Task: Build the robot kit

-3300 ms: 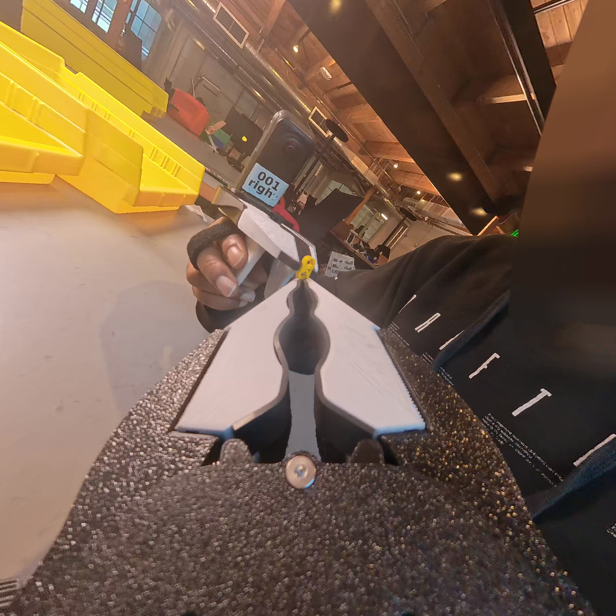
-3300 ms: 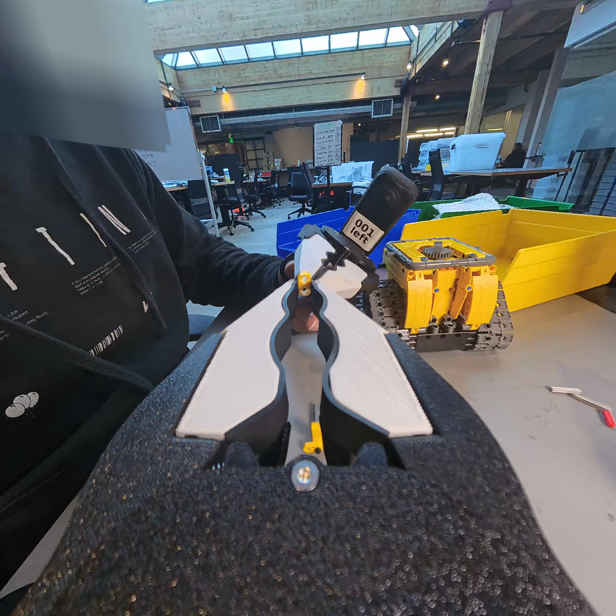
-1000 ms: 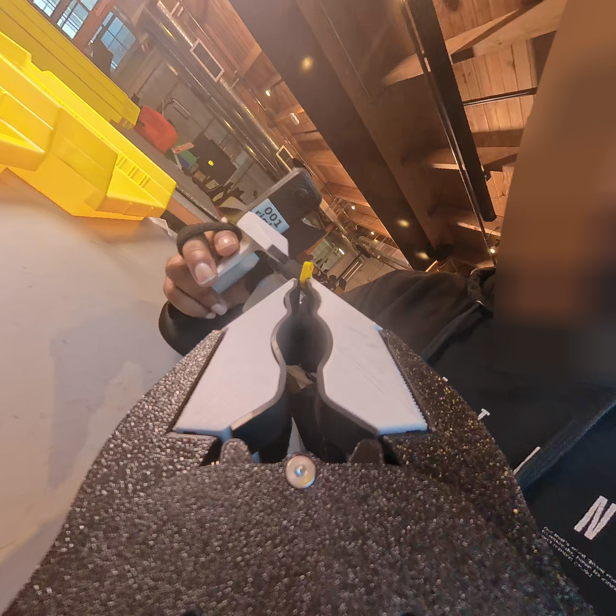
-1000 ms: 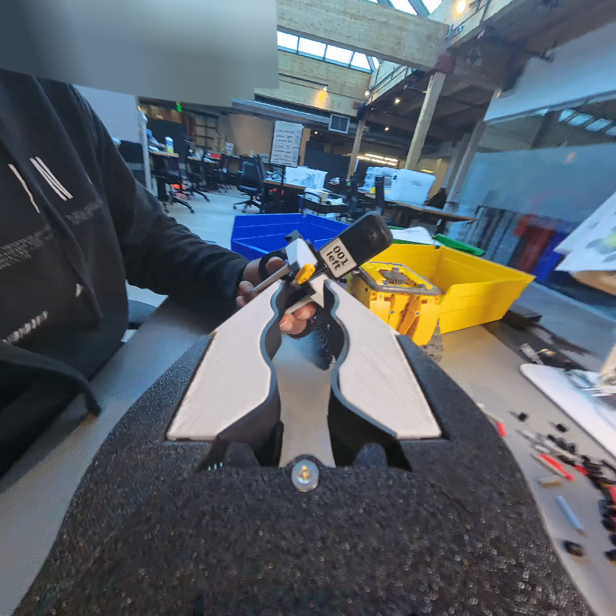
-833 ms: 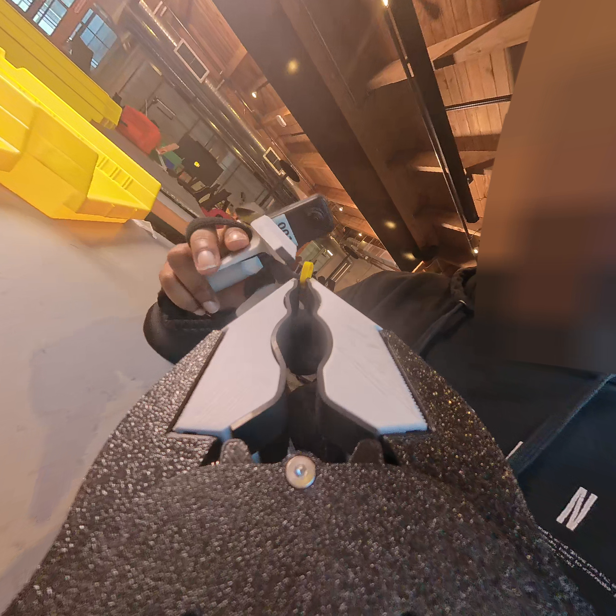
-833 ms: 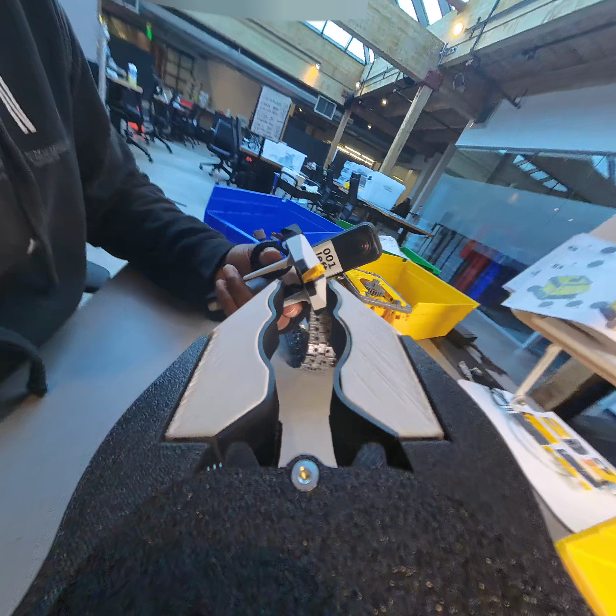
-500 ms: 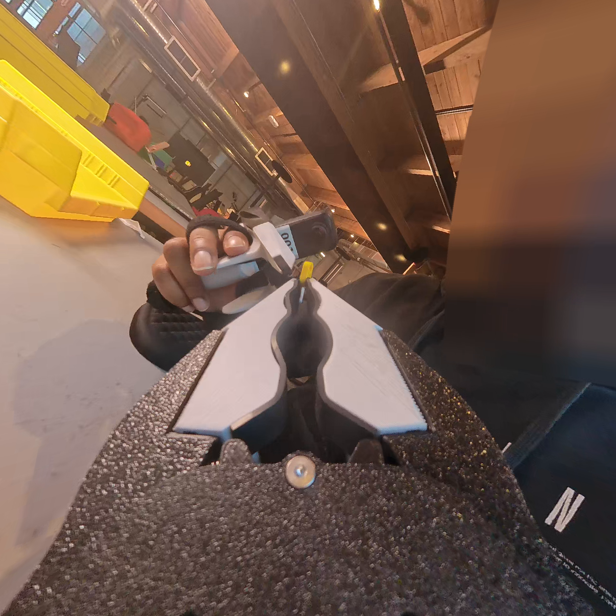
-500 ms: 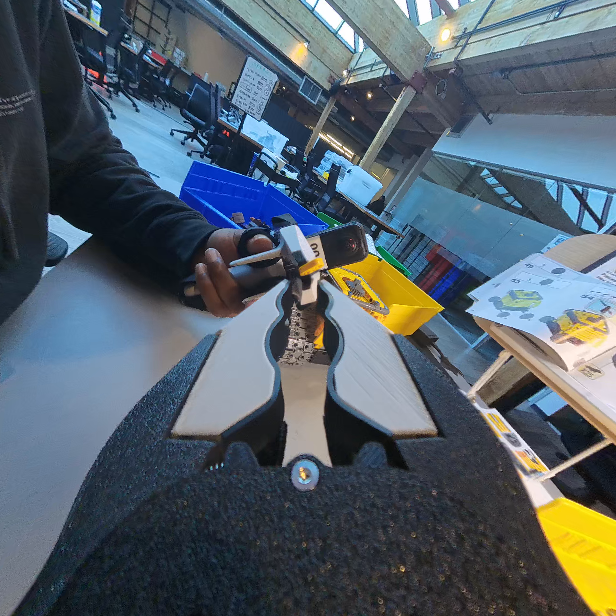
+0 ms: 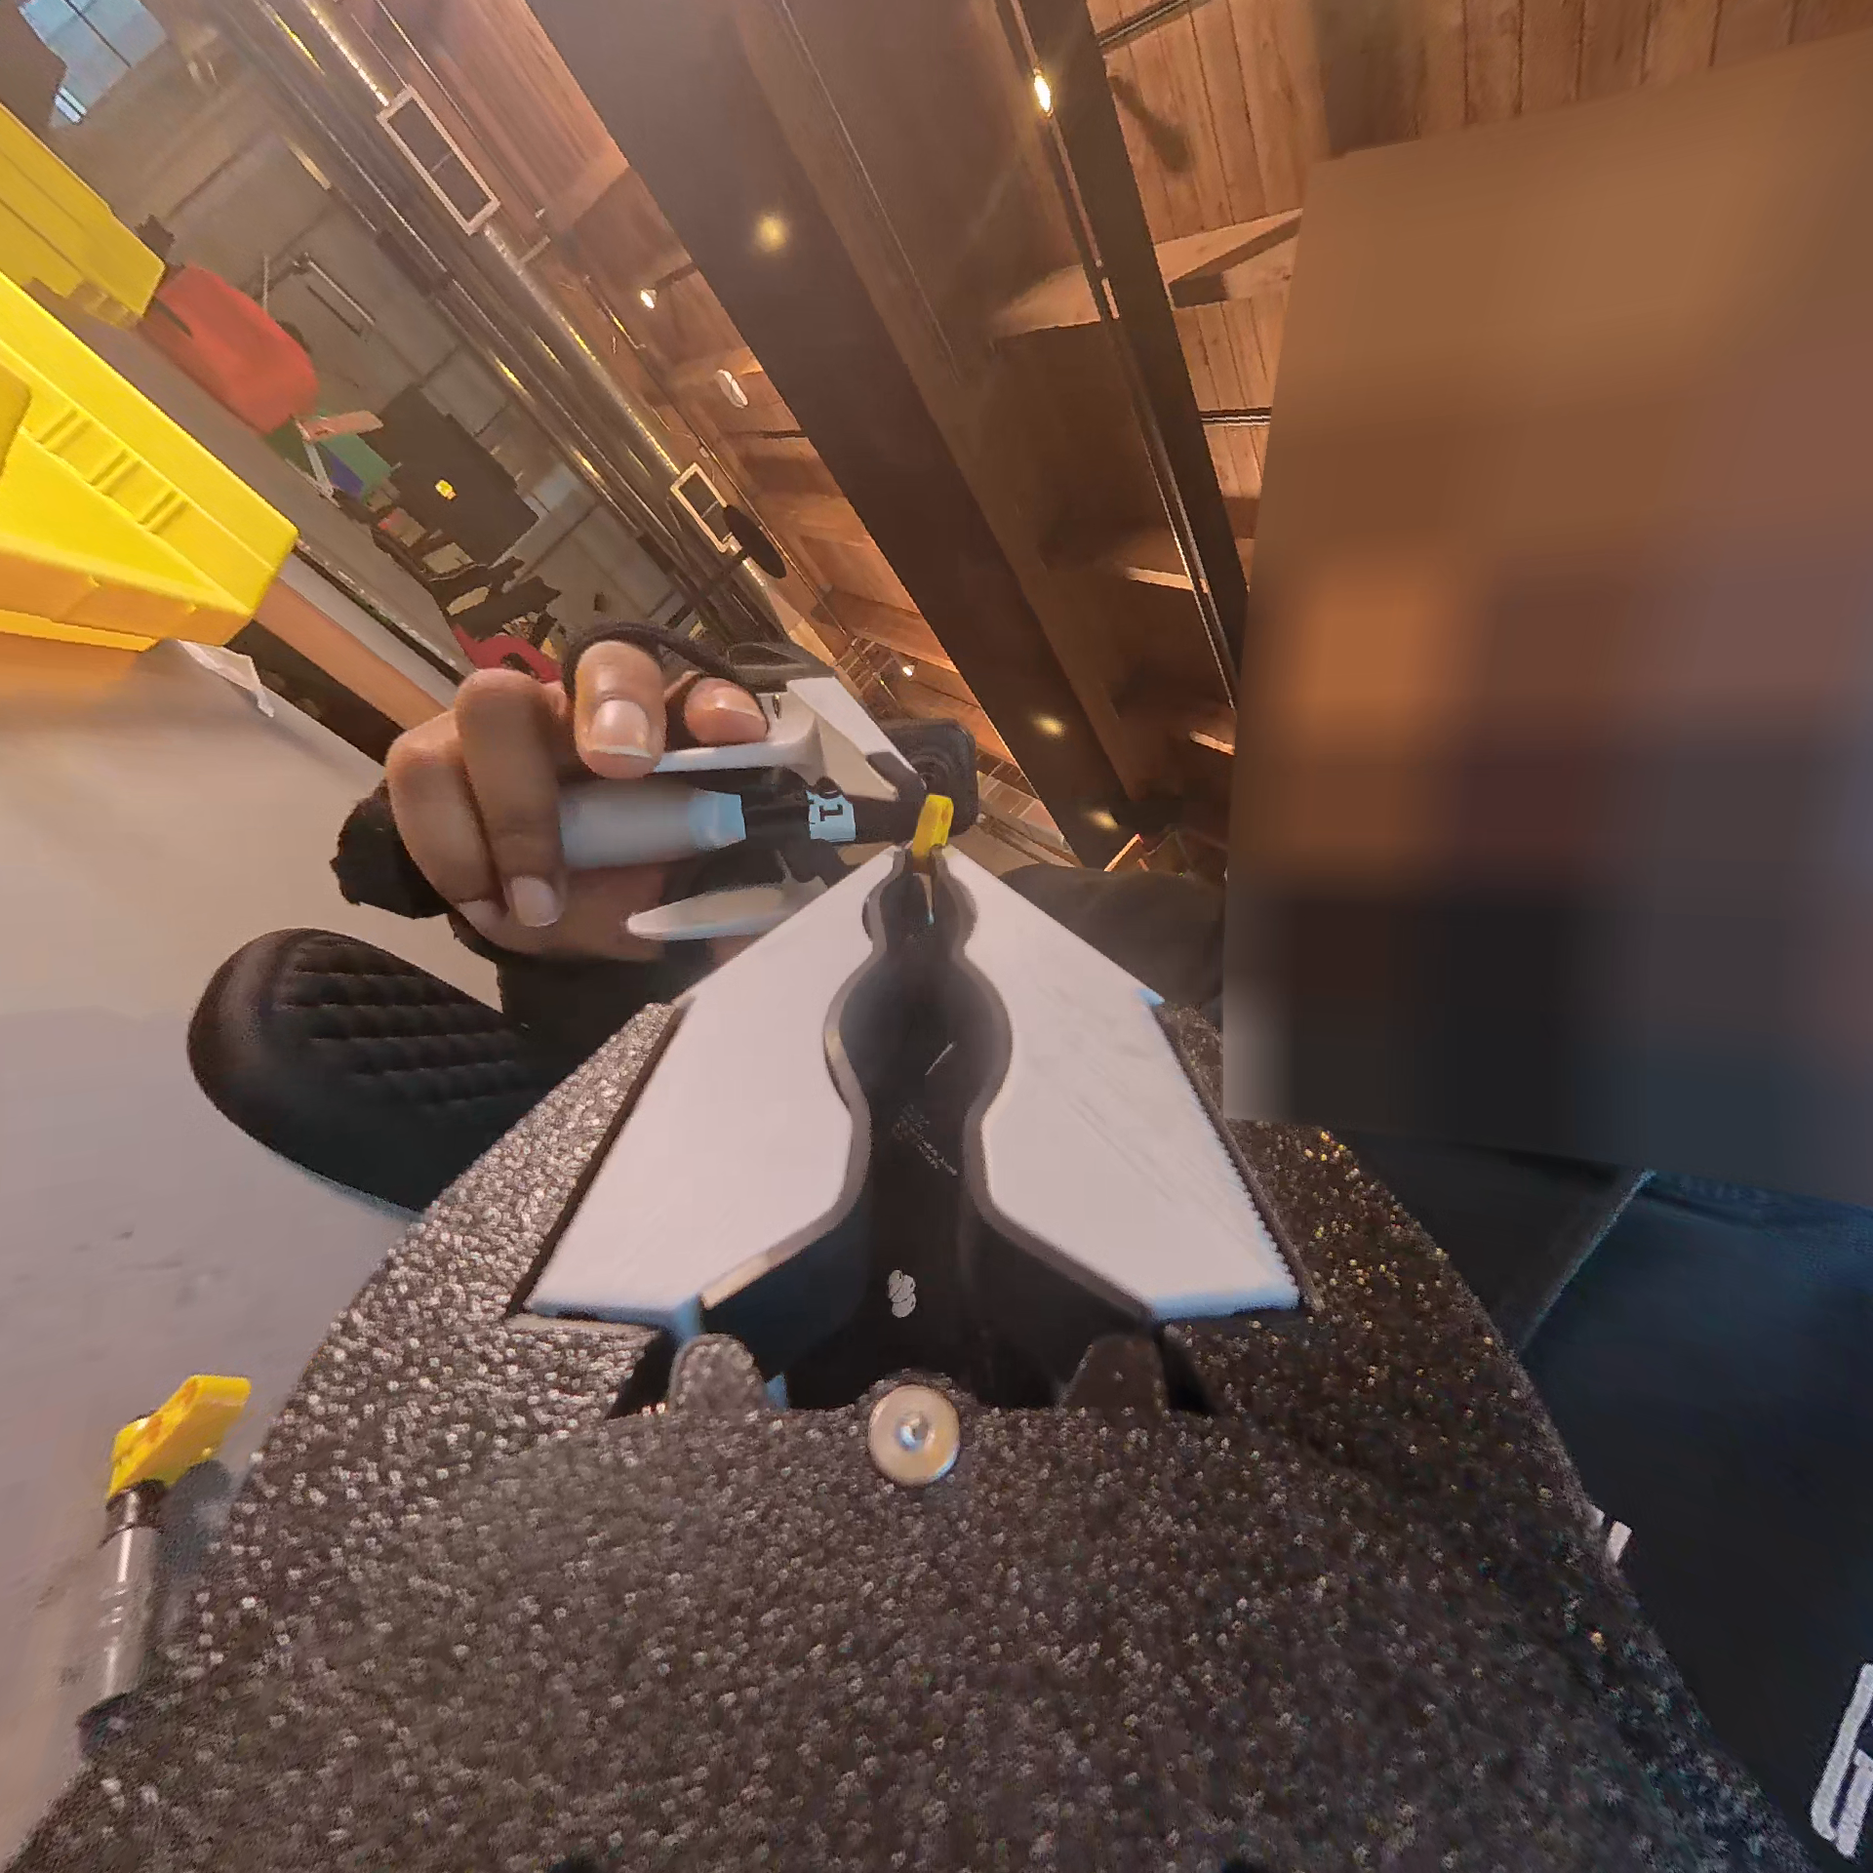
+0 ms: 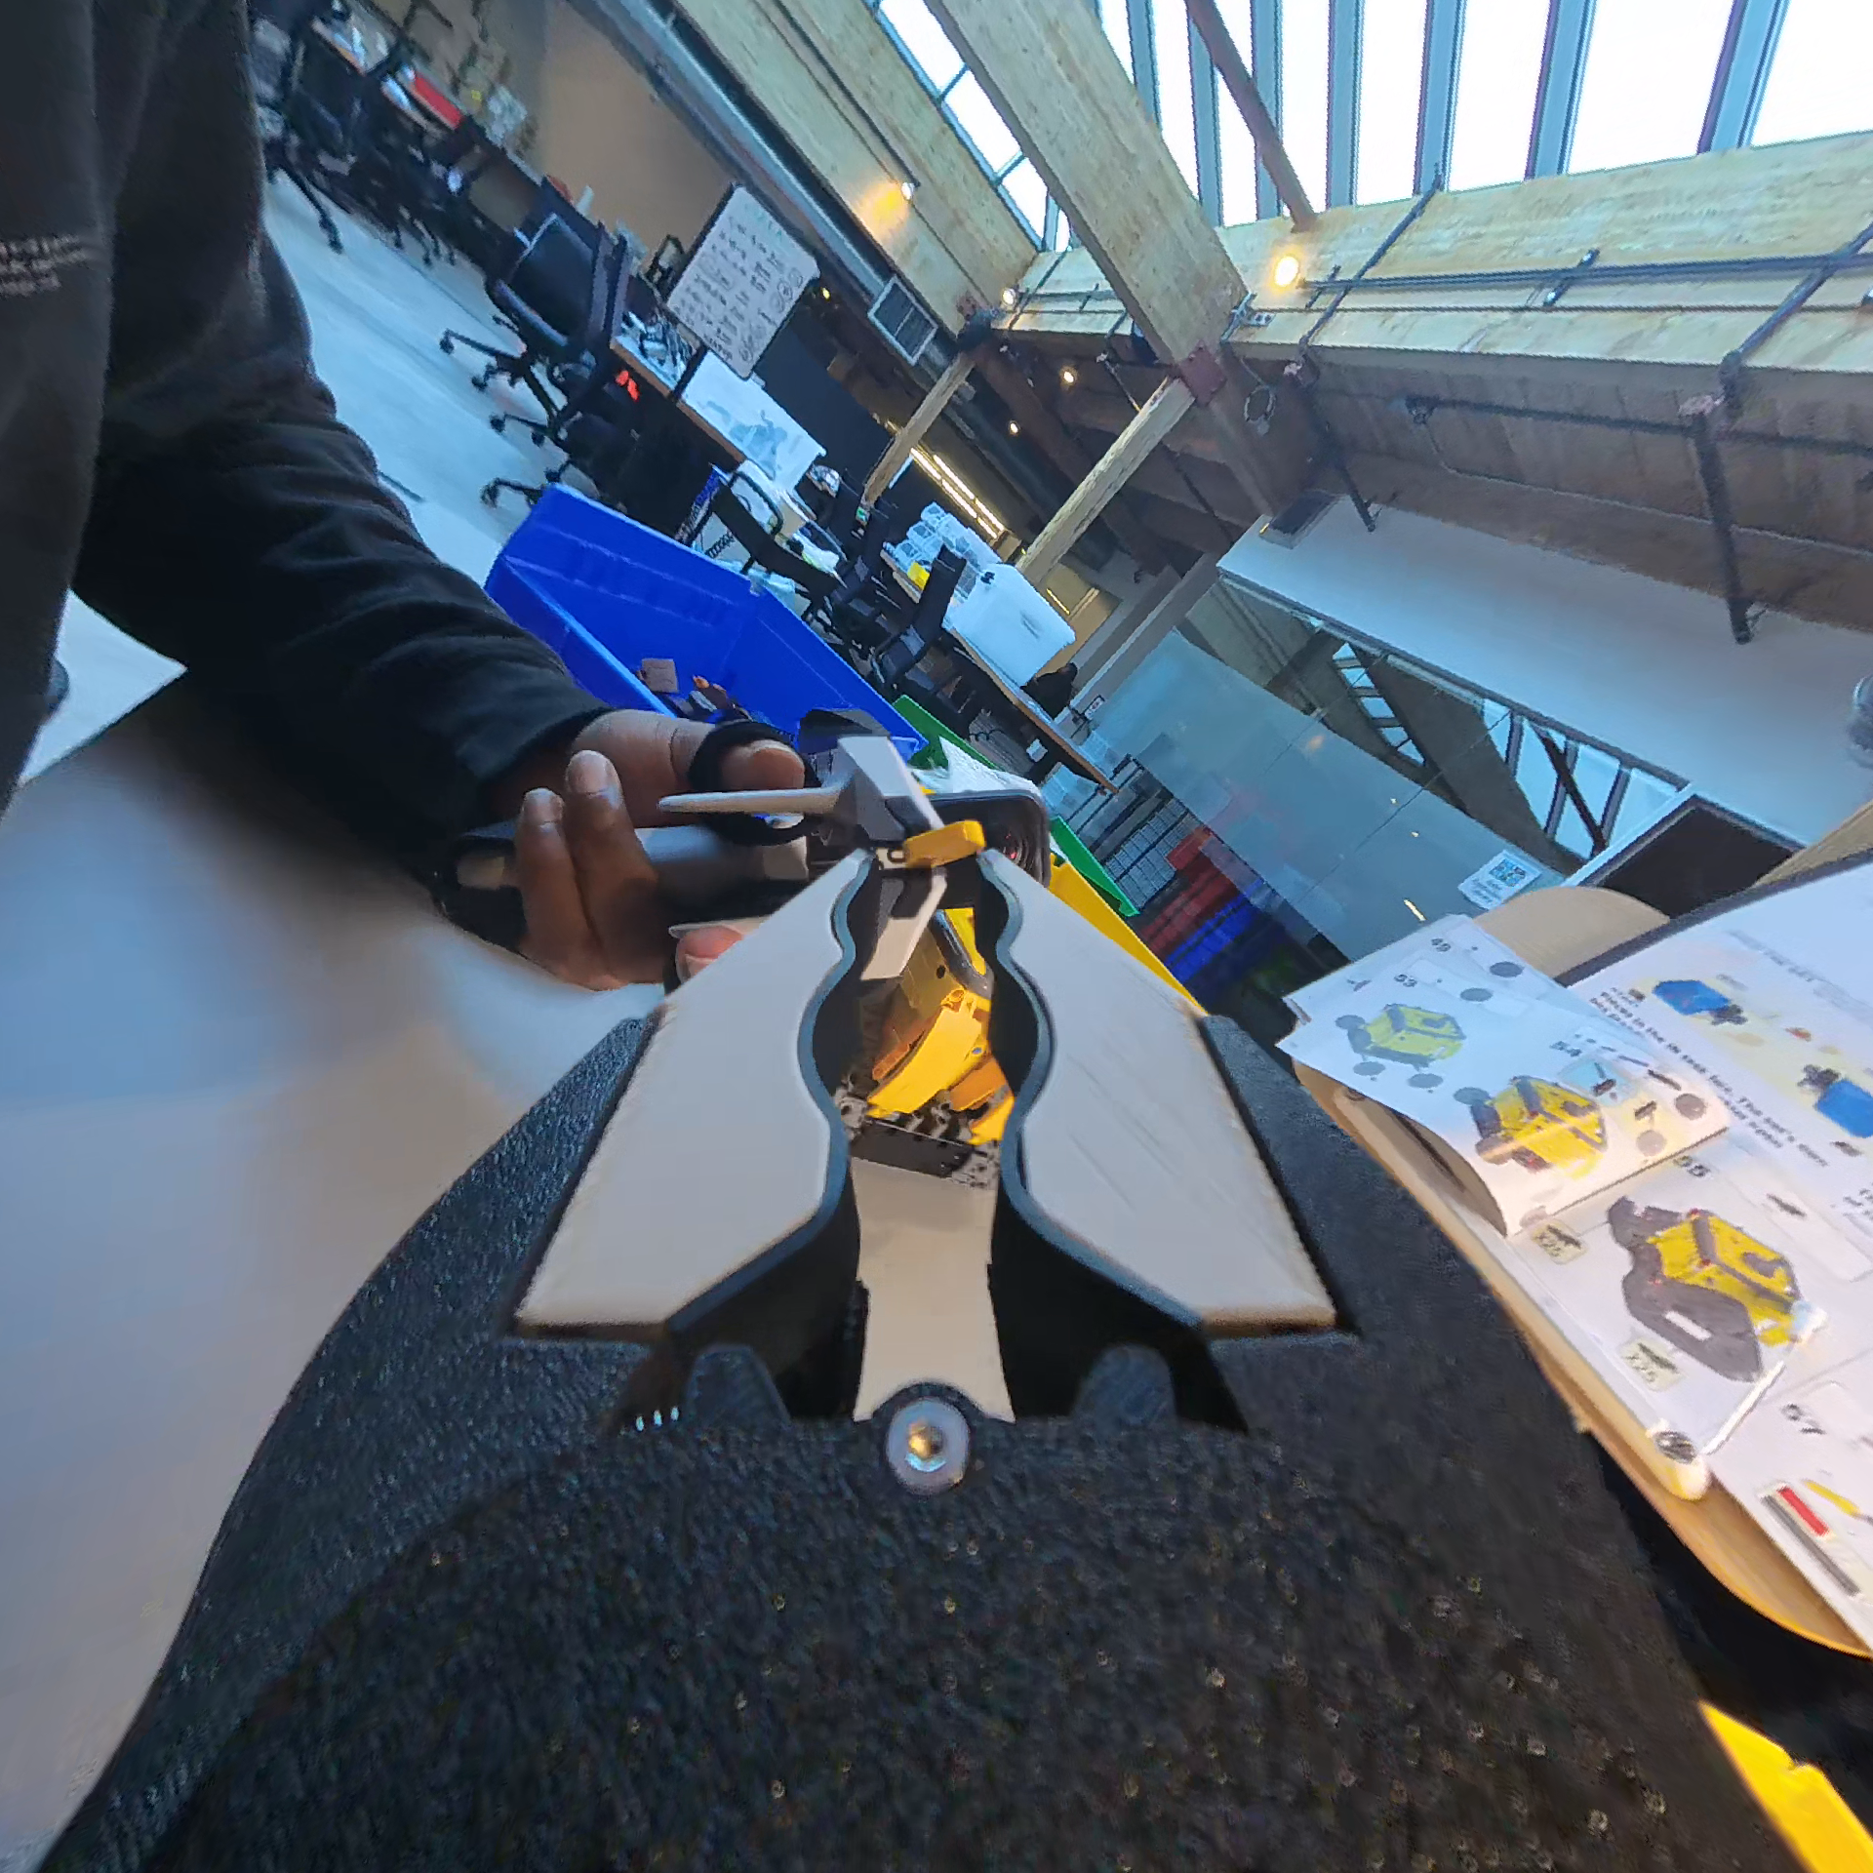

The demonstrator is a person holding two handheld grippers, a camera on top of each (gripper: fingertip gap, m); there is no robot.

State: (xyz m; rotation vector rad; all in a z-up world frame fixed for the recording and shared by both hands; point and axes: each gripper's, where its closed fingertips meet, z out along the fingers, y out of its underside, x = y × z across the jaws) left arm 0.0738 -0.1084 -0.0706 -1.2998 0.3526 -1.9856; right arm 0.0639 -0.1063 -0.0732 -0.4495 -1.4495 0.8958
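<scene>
Nearest to us in the left wrist view, a loose yellow piece on a grey pin (image 9: 152, 1459) lies on the grey desk (image 9: 142, 1014), just left of our left tongs' body; we could knock it off the edge if we drop that hand carelessly.

Our left tongs (image 9: 924, 862) are pressed together on a small yellow connector (image 9: 930, 819), only its tip showing past the fingertips. In the right wrist view our right tongs (image 10: 917, 862) are also closed, pinching what seems the same yellow connector (image 10: 943, 843) from the other side, with the left tool's grey finger crossing just behind it. With both pairs gripping so little of so small a part, we judge that any twist or uneven pull could make it slip, spring out and land among the clutter.

Behind the right tongs, through the gap between their fingers, sits the yellow tracked brick model (image 10: 927, 1054); the tips could bump it if we push forward.

To the right an open instruction booklet (image 10: 1581, 1135) rests on a wooden stand, and farther off a blue bin (image 10: 649, 618) stands on the left.
</scene>
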